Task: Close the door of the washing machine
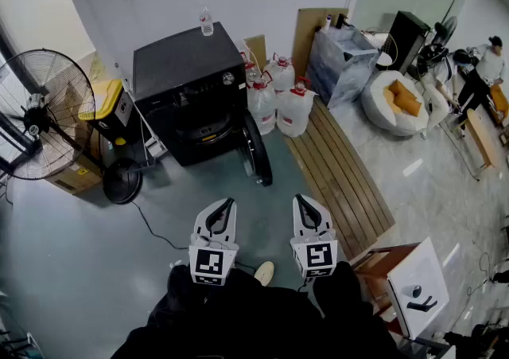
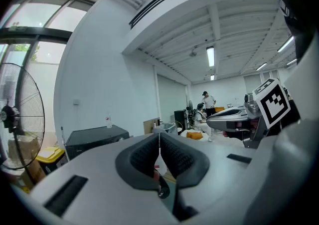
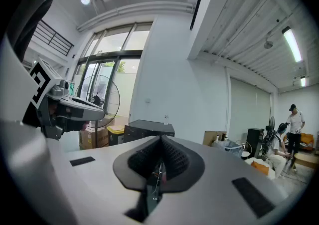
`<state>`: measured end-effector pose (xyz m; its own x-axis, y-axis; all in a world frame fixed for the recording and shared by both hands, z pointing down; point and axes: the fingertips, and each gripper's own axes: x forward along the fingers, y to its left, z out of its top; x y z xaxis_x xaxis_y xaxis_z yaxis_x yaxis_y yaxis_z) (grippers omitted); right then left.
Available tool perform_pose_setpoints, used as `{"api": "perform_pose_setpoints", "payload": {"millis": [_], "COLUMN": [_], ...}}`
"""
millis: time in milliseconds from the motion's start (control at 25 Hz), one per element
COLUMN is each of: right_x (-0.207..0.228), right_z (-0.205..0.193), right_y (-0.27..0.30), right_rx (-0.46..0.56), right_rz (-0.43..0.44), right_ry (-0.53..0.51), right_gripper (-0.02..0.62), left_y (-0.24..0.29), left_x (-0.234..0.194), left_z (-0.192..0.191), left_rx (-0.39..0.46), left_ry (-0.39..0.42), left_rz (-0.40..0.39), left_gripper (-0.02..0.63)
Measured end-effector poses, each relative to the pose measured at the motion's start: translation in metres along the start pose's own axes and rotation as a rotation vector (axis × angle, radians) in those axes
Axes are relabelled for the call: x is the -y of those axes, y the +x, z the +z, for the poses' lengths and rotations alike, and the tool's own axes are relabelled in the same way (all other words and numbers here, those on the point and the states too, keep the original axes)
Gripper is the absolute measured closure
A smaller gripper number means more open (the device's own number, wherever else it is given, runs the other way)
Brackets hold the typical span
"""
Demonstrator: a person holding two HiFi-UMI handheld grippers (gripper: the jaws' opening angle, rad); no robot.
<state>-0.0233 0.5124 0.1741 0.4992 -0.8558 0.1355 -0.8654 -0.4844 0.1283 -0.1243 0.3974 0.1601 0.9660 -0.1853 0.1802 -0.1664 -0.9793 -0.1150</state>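
Standing well back from the black washing machine (image 1: 183, 71), the person holds both tools out in front, side by side and close to level, aimed towards it. The left tool (image 1: 229, 203) has its jaws pressed together with nothing between them, and the right tool (image 1: 303, 200) is likewise closed and empty. That probably suits the job, since a door can be pushed shut with a closed tip and need not be gripped.

The round door (image 1: 256, 150) hangs open at the machine's front right corner. It is swung out over the grey floor towards the person and shows almost edge-on, with the dark drum opening (image 1: 195, 130) exposed beside it. The right tool lies more nearly in line with the door, so it looks the likelier one to push.

A small clear bottle (image 1: 206, 21) stands on the machine's lid, seemingly parked out of the way. Large water jugs (image 1: 274, 99) with red caps are bunched just right of the machine, near the wall. A pedestal fan (image 1: 36, 115) and a yellow-lidded bin (image 1: 103, 99) stand to its left.

No writing can be read: any badge on the machine is too small, and each tool's cube shows only a black-and-white square marker (image 1: 210, 264)
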Motion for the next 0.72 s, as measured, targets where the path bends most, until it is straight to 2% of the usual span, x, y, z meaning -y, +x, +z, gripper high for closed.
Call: {"api": "perform_pose_setpoints", "payload": {"millis": [240, 360, 560, 720], "right_x": [0.005, 0.010, 0.011, 0.009], "right_z": [-0.003, -0.014, -0.044, -0.078], "right_y": [0.015, 0.028, 0.064, 0.103], "right_rx": [-0.012, -0.035, -0.099, -0.163], "right_rz": [-0.004, -0.002, 0.003, 0.010], "right_ry": [0.019, 0.030, 0.054, 0.080], "right_gripper": [0.578, 0.578, 0.578, 0.578], "left_y": [0.016, 0.031, 0.062, 0.098], "left_x": [-0.006, -0.009, -0.021, -0.042], "left_z": [-0.005, -0.012, -0.042, -0.068], "left_rx": [-0.019, 0.000, -0.095, -0.115], "left_ry": [-0.011, -0.031, -0.049, -0.073], "left_rz": [0.000, -0.002, -0.030, -0.041], "left_gripper": [0.577, 0.577, 0.577, 0.577]}}
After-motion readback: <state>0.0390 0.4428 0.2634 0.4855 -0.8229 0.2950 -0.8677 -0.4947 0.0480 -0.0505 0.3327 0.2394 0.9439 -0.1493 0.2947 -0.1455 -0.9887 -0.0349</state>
